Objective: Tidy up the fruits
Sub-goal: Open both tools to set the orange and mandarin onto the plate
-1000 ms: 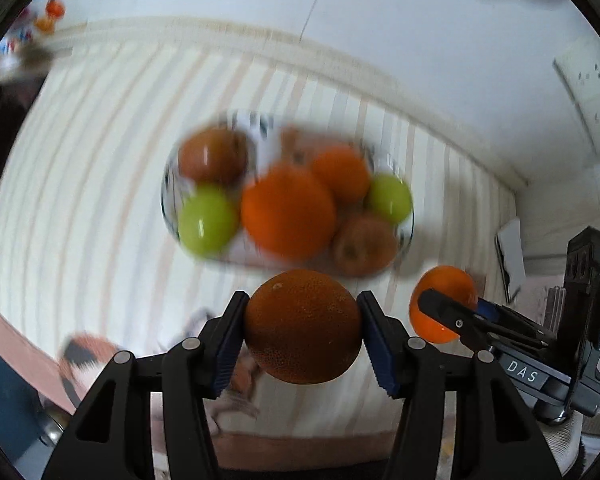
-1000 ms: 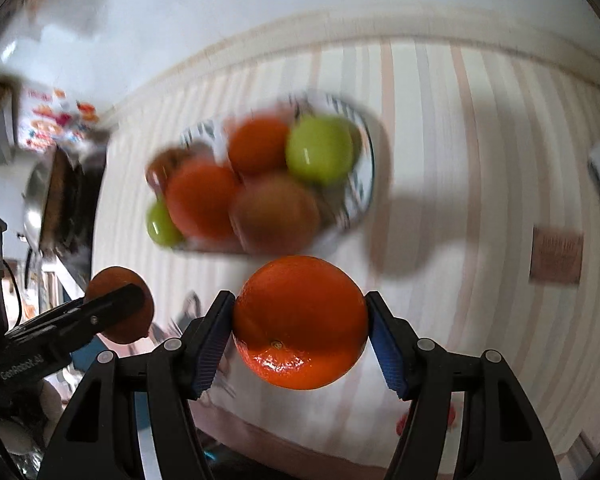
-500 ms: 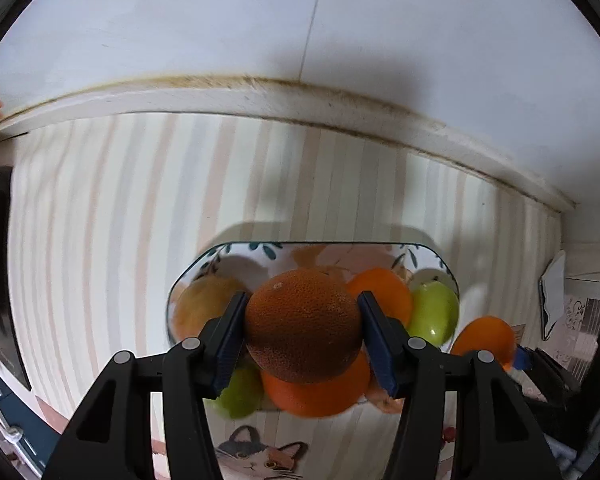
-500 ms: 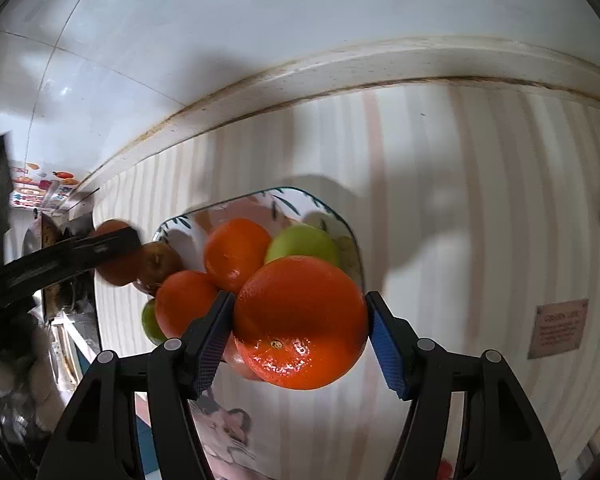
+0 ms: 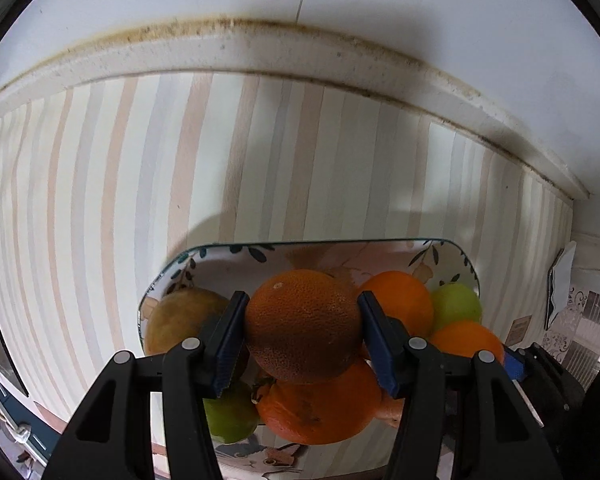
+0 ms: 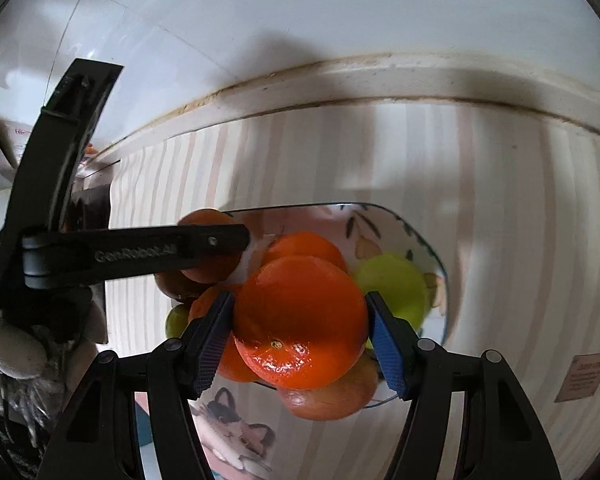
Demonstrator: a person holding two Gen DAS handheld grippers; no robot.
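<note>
My left gripper (image 5: 301, 322) is shut on a dull brownish orange (image 5: 300, 304), which hangs just above the fruit piled in a leaf-patterned plate (image 5: 300, 242). My right gripper (image 6: 300, 314) is shut on a glossy bright orange (image 6: 296, 332) over the same plate (image 6: 384, 211). In the plate lie other oranges (image 5: 400, 300), green apples (image 6: 392, 284) and a yellow-brown fruit (image 5: 180, 320). In the right wrist view a left finger (image 6: 148, 254) crosses the plate's left side with the dull orange (image 6: 206, 220) behind it.
The plate stands on a striped tablecloth (image 5: 100, 200) close to a stained white ledge (image 5: 260, 52) and tiled wall. A cat-print mat (image 6: 228, 432) lies at the near edge. A white-gloved hand (image 6: 8, 352) holds the left gripper. A small brown label (image 6: 584, 376) lies to the right.
Both grippers have moved forward and down with their oranges, from short of the plate to right over it. The wall ledge is now much nearer. Neither grip has altered.
</note>
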